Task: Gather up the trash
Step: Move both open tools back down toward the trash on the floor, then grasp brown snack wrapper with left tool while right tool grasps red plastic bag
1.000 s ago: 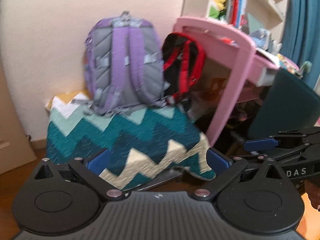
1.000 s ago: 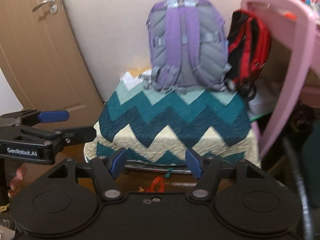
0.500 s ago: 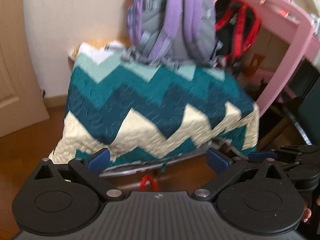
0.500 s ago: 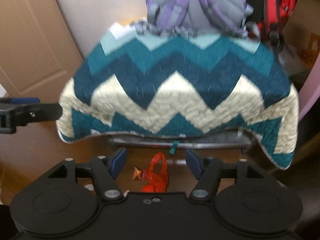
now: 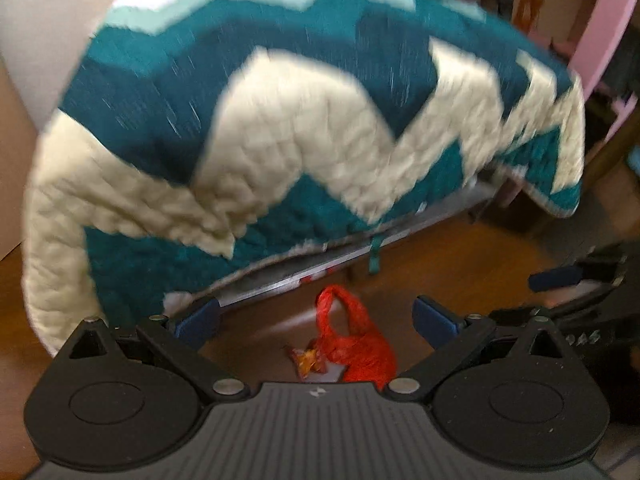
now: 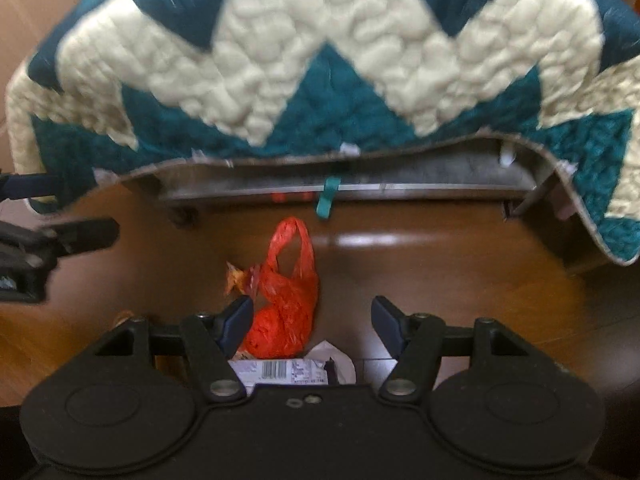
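Observation:
A crumpled red plastic bag point(image 5: 356, 348) point(image 6: 286, 308) lies on the brown wooden floor in front of a quilt-covered bed. A small orange wrapper point(image 5: 306, 358) point(image 6: 238, 278) lies against its left side. A white wrapper with a barcode point(image 6: 280, 372) lies just nearer than the bag, partly hidden by the gripper body. My left gripper point(image 5: 316, 318) hangs open above the bag, holding nothing. My right gripper point(image 6: 312, 316) is open too, and the bag lies below its left finger. Each gripper shows at the edge of the other's view.
A teal and cream zigzag quilt point(image 5: 280, 140) point(image 6: 320, 60) hangs over a low bed frame point(image 6: 400, 188) just behind the trash. A pink desk leg point(image 5: 608, 32) stands at the far right. A bare strip of wooden floor point(image 6: 460, 272) lies right of the bag.
Both views have dropped and tilted down toward the floor. The backpacks have slid out of the top, and the red bag and wrappers now lie between the fingers. Both jaws kept the same width.

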Tool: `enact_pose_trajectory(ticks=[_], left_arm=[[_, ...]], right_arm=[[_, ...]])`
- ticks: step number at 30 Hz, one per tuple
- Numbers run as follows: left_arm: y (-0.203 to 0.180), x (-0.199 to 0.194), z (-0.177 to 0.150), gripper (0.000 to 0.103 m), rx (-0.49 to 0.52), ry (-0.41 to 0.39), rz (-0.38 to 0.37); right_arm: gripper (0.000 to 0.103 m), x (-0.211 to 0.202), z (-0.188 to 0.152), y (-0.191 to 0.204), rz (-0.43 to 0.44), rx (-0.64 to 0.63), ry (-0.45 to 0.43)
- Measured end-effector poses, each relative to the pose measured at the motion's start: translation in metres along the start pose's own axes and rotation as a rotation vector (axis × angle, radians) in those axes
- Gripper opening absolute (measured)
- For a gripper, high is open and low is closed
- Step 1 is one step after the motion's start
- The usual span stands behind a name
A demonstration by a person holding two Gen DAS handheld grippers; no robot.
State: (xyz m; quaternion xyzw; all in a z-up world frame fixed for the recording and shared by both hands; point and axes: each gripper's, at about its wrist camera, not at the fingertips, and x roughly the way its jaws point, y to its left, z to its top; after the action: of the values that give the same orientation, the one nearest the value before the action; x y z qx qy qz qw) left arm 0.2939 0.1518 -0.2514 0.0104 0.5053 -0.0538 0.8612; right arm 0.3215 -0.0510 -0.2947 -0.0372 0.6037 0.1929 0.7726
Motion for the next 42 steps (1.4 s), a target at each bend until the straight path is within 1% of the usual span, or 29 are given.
enact_pose_trajectory(ticks=[2,3,7,15,18,22,26,33,34,35,36,37,38,40,41,42], left_arm=[[0.000,0.021,-0.008,0.103,0.012,0.026,0.021],[0.003,0.033,-0.012,0.103,0.000,0.042,0.029],[0.021,0.074,-0.022,0.103,-0.092,0.131,0.004],[0.041,0.139,-0.046,0.103,-0.191,0.261,-0.026],[0.045,0.162,-0.055,0.103,-0.216,0.281,-0.022],[0.048,0.190,-0.063,0.103,-0.249,0.292,-0.007],[0.045,0.213,-0.072,0.103,-0.246,0.306,-0.006],[0.043,0.245,-0.084,0.101,-0.248,0.330,0.008],[0.043,0.248,-0.086,0.097,-0.245,0.332,0.008],[0.043,0.251,-0.087,0.091,-0.244,0.338,0.006],[0.043,0.255,-0.088,0.088,-0.247,0.345,-0.001],[0.043,0.258,-0.089,0.082,-0.255,0.352,-0.006],[0.043,0.260,-0.088,0.078,-0.262,0.354,-0.007],[0.042,0.263,-0.089,0.075,-0.268,0.356,-0.015],[0.042,0.265,-0.089,0.070,-0.269,0.356,-0.019],[0.042,0.267,-0.089,0.067,-0.269,0.358,-0.028]], right_arm=[[0.065,0.019,0.001,0.002,0.001,-0.011,0.030],[0.065,0.027,0.001,0.004,0.005,-0.020,0.045],[0.065,0.061,0.000,0.016,0.033,-0.079,0.093],[0.065,0.125,-0.015,0.040,0.056,-0.177,0.210],[0.065,0.144,-0.022,0.046,0.049,-0.200,0.244],[0.065,0.166,-0.026,0.049,0.047,-0.198,0.282],[0.064,0.185,-0.030,0.058,0.053,-0.212,0.313],[0.064,0.211,-0.031,0.068,0.045,-0.199,0.349],[0.064,0.214,-0.031,0.069,0.050,-0.203,0.359],[0.063,0.216,-0.031,0.070,0.057,-0.206,0.367],[0.062,0.218,-0.031,0.071,0.058,-0.207,0.372],[0.062,0.220,-0.031,0.071,0.053,-0.208,0.377],[0.062,0.222,-0.032,0.071,0.048,-0.210,0.383],[0.061,0.225,-0.031,0.069,0.042,-0.207,0.380],[0.051,0.227,-0.032,0.068,0.039,-0.205,0.381],[0.045,0.230,-0.032,0.069,0.035,-0.204,0.386]])
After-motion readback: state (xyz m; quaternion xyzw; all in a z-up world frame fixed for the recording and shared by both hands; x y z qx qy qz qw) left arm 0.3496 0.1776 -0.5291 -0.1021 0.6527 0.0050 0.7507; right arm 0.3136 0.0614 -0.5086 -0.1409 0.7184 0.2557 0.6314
